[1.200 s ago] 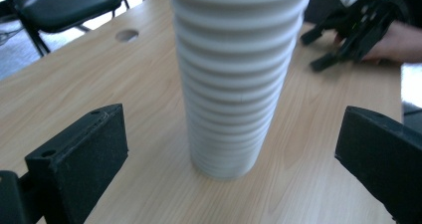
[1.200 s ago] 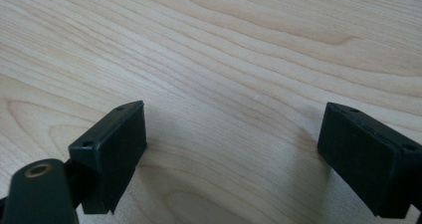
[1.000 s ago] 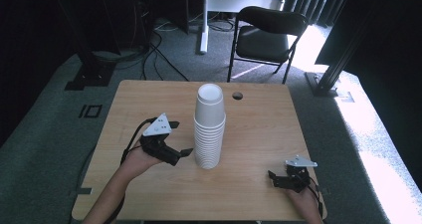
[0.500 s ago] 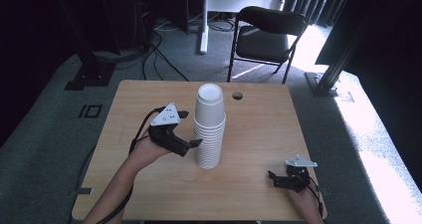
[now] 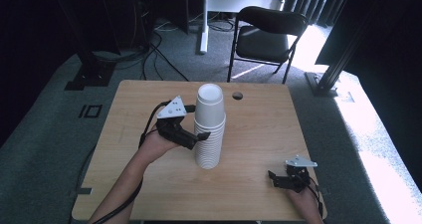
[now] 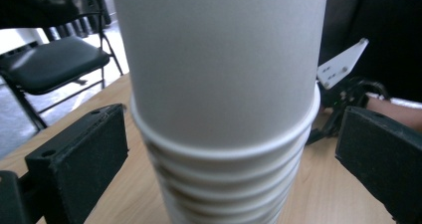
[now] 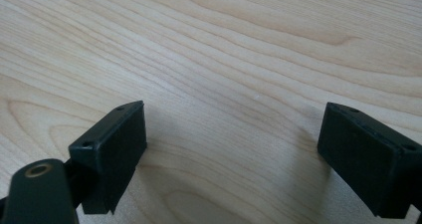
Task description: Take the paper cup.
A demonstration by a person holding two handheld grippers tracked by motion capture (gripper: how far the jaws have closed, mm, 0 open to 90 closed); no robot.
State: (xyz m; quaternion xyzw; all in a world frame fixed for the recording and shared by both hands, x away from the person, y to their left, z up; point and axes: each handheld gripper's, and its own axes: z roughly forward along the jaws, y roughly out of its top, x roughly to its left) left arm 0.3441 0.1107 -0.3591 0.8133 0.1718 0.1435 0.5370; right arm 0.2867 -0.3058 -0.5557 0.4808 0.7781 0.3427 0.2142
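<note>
A tall stack of white paper cups (image 5: 209,129), mouths down, stands at the middle of the wooden table (image 5: 259,129). My left gripper (image 5: 199,137) is open against the stack's left side, about halfway up. In the left gripper view the stack (image 6: 219,84) sits between the two pads (image 6: 79,159), with a small gap on each side. My right gripper (image 5: 273,178) rests low at the table's front right, open. Between its pads (image 7: 114,144) there is bare wood.
A round hole (image 5: 237,95) is in the table top behind the stack. A black folding chair (image 5: 263,35) stands on the floor beyond the table, with cables and stand bases to the left. The right gripper (image 6: 348,79) shows past the stack in the left gripper view.
My left gripper has moved right and forward to the stack, and its open jaws now straddle the cups. The right gripper has stayed where it was.
</note>
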